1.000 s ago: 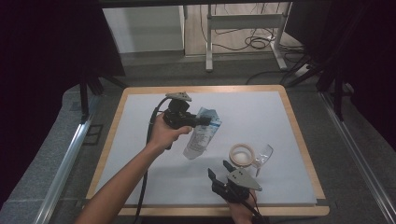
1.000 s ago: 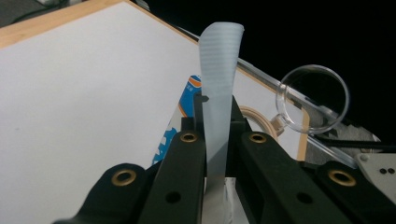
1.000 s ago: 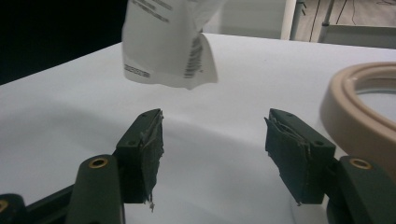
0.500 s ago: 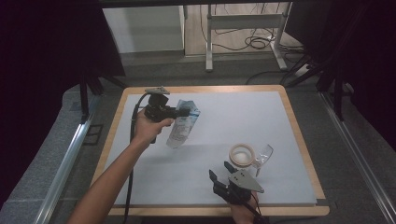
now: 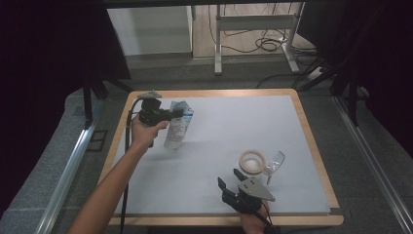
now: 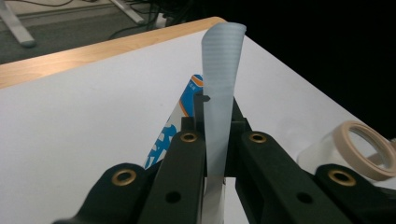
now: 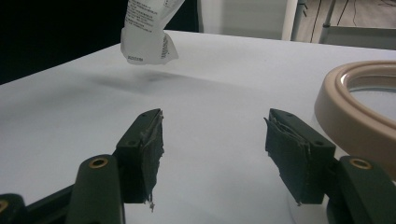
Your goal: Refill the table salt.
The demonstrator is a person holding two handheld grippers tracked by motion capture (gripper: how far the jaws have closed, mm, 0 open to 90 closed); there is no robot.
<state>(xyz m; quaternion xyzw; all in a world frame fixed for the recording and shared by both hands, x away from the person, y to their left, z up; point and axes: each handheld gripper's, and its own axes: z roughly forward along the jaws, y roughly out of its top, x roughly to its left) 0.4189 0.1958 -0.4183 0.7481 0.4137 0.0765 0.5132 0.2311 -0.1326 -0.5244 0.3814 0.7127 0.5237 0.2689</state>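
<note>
Pouch (image 5: pixel 176 129) is up off the white table (image 5: pixel 219 146) at the upper left of the high view, left gripper (image 5: pixel 171 115) clamped on its top edge. Lift done, set-down pending. Right gripper (image 5: pixel 233 181) waits, jaws apart and empty, beside the tape roll (image 5: pixel 252 162) at lower right.

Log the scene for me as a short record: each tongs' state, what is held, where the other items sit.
left tongs: shut on the top edge of the plastic packet
packet: hanging clear of the white table top, near its left side
right tongs: open, nothing between the jaws, low over the near edge
tape roll: flat on the table, just beyond the right tongs
clear plastic piece: beside the tape roll
</note>
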